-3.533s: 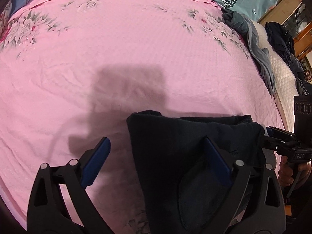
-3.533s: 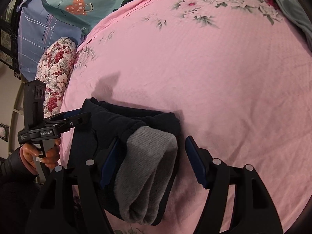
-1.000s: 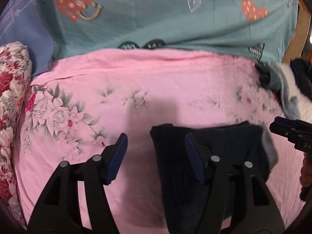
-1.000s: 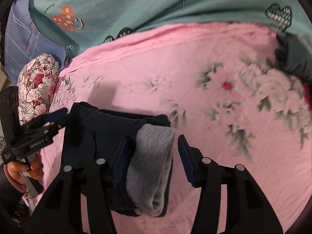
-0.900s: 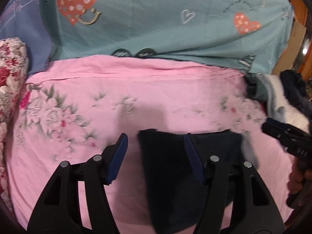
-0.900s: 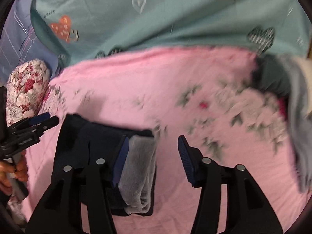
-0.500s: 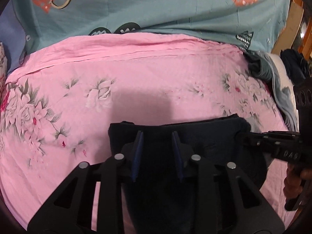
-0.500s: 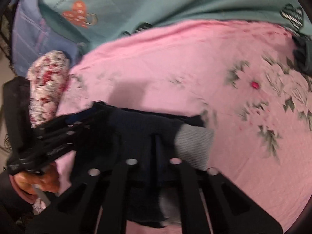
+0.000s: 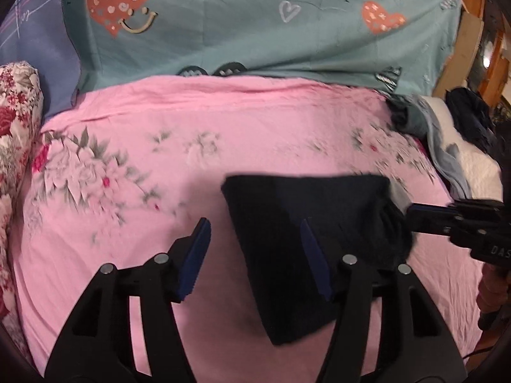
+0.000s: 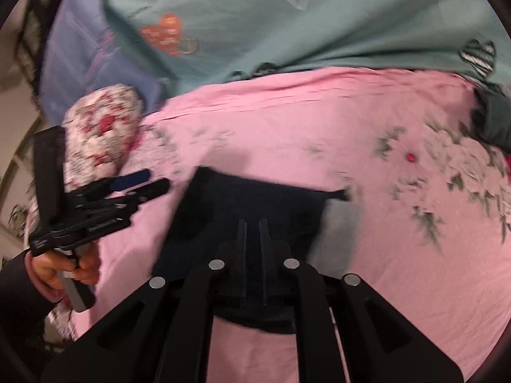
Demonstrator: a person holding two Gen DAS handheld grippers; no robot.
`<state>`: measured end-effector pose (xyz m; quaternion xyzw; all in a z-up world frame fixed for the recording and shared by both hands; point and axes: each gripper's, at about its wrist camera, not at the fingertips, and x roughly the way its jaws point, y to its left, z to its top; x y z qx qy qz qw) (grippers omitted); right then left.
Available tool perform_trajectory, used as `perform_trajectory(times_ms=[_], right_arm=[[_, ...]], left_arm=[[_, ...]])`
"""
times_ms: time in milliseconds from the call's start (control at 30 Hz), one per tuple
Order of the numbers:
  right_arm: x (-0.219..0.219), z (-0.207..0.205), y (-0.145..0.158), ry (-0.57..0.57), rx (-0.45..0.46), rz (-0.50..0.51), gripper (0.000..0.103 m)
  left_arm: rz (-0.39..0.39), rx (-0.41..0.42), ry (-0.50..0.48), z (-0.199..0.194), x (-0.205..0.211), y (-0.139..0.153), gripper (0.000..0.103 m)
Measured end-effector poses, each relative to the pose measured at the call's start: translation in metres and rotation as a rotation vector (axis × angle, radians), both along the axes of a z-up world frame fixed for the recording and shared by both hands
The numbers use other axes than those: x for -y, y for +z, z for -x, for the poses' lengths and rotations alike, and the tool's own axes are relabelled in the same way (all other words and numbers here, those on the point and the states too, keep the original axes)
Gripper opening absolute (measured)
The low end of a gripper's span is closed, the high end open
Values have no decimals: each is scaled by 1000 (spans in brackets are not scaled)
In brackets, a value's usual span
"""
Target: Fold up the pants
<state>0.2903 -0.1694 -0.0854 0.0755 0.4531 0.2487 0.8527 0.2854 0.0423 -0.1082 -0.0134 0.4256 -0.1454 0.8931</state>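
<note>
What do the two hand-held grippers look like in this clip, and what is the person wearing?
Both the left hand-held gripper and right hand-held gripper are black plastic with triangular cut-outs, silver rivets and blue ribbed pads. White lettering marks each body. A dark sleeve covers the left wrist.

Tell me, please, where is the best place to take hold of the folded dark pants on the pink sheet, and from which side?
Grip the folded pants at the thick left edge, coming from the left with the open left gripper: that edge lies free on the pink sheet, while the right gripper is shut at the grey-cuff end.
</note>
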Motion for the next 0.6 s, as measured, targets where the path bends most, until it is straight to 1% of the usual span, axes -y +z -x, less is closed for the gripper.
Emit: perform_trajectory(times_ms=[33,100,167,233,300,367,433,467,500,533,567,600], right_arm=[[-10,6,-1,31,-3,-6,8],[-24,10,-12,61,-21,11,8],[-26,13,-34,30,-58,91,8],[-20,19,-61,1,-103,174,7],[-8,28,-73,-16,-120,130,10],[7,35,-82,-49,-160,59,10],[17,37,-88,-77,-201,6,9],[18,39,-90,-78,-211,3,9],[16,41,-89,-68,-210,20,9],[13,42,-88,-54,-219,51,9],[10,45,-88,-48,-234,80,13],[10,47,-87,-60,-253,141,17]], left_arm=[[-1,-7,-30,8,6,-6,39],[-18,-43,-71,19,20,-23,30],[-49,-49,-76,30,30,-39,30],[-104,-46,-75,38,35,-50,32],[-125,-19,-76,46,37,-54,32],[-122,-19,-75,46,36,-56,33],[-129,-13,-73,46,34,-57,38],[-138,-9,-70,46,34,-56,42],[-168,-12,-44,45,32,-55,65],[-191,-24,2,42,28,-53,80],[-174,-39,29,40,21,-50,81],[-130,-61,50,38,13,-44,80]])
